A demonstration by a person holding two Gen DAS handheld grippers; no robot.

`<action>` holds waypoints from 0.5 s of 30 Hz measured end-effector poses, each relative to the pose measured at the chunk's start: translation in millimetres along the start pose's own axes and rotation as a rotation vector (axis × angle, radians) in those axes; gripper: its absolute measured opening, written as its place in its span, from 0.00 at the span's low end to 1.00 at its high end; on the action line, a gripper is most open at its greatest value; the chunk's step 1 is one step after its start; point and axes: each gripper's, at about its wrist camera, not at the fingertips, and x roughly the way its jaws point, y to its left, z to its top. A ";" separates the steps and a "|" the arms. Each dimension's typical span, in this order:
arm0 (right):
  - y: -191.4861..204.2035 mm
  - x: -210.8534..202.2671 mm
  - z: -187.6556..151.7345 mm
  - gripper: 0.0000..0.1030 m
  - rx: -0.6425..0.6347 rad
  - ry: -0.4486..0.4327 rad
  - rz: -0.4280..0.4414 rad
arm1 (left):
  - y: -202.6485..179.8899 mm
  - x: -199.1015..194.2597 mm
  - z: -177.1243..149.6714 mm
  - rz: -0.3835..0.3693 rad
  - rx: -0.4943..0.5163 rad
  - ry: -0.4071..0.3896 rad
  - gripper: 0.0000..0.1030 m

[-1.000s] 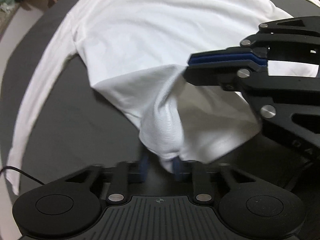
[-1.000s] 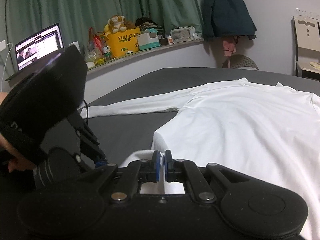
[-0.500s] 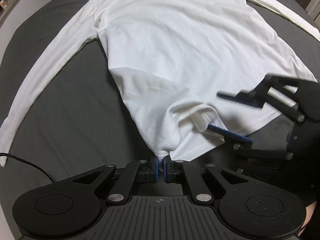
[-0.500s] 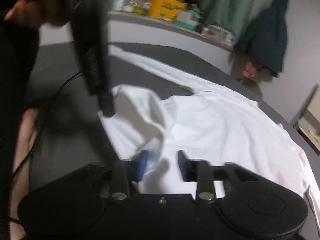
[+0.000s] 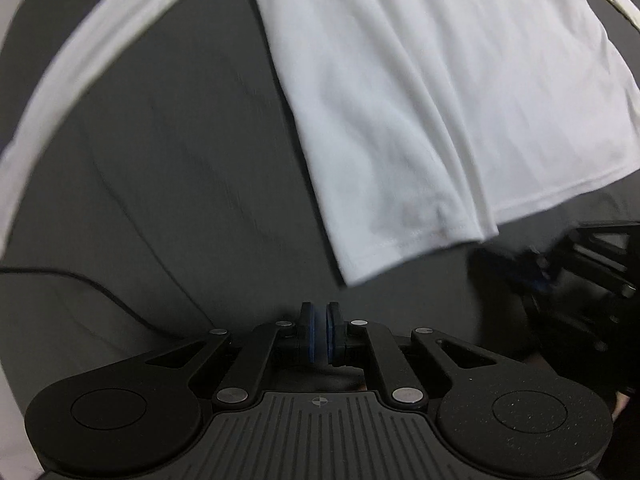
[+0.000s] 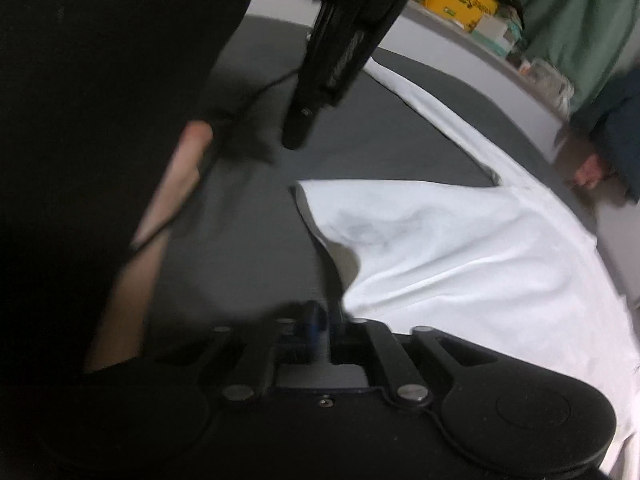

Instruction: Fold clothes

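A white long-sleeved shirt [image 5: 440, 100] lies spread on the dark grey surface [image 5: 180, 180]. Its near hem corner [image 5: 352, 276] rests flat just beyond my left gripper [image 5: 320, 332], whose blue pads are pressed together with nothing between them. One sleeve [image 5: 80, 64] curves away to the left. In the right wrist view the shirt [image 6: 460, 248] rises in a ridge at its hem edge up to my right gripper [image 6: 326, 320]. That gripper looks shut on the hem, though the view is blurred. The left gripper [image 6: 340, 48] hangs above the surface there.
A thin black cable [image 5: 92, 284] runs over the surface at the left. A person's forearm [image 6: 168, 200] and dark sleeve [image 6: 100, 80] fill the left of the right wrist view. A ledge with a yellow box [image 6: 460, 0], green curtain [image 6: 580, 20] and dark jacket [image 6: 616, 128] stands beyond.
My left gripper has let go of the hem corner, which dropped flat, and pulled back while shut. My right gripper, open half a second ago, has closed at the shirt's hem.
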 end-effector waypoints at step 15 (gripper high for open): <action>-244.1 -128.1 -220.8 0.27 1.108 0.392 -0.064 | -51.3 1.2 44.9 -0.130 0.442 -0.252 0.91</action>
